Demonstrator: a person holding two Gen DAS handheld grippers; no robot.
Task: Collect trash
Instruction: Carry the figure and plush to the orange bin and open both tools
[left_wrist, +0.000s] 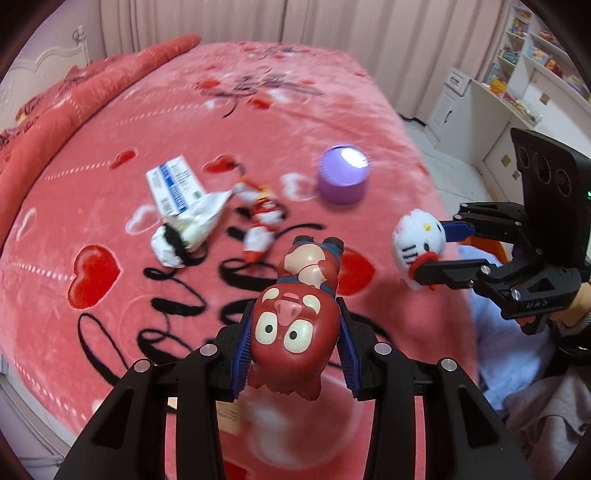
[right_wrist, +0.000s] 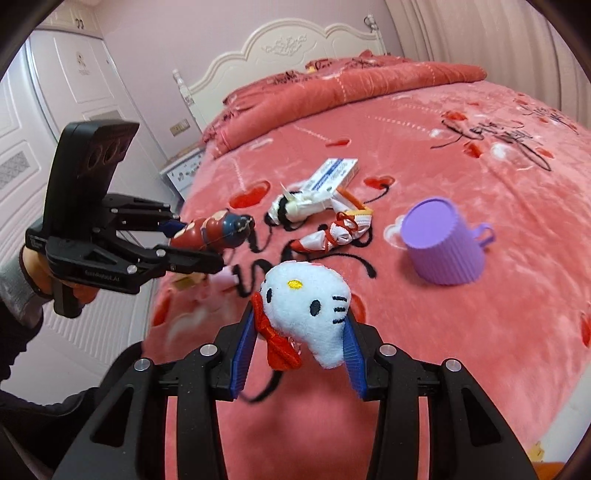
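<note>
Your left gripper (left_wrist: 295, 343) pinches the pig toy (left_wrist: 295, 325), your right gripper (right_wrist: 299, 332) the kitty plush (right_wrist: 314, 314); next, likely set both aside, then gather the wrappers (right_wrist: 332, 232).

Left gripper (left_wrist: 295, 354): black linkage frame, silver screws, ribbed blue pads (left_wrist: 242, 354). Right gripper (right_wrist: 297, 354): identical. Grey sleeve (right_wrist: 16, 291), left edge.

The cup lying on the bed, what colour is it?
Purple cup, with ribbed sides; clearest in the right wrist view.
</note>
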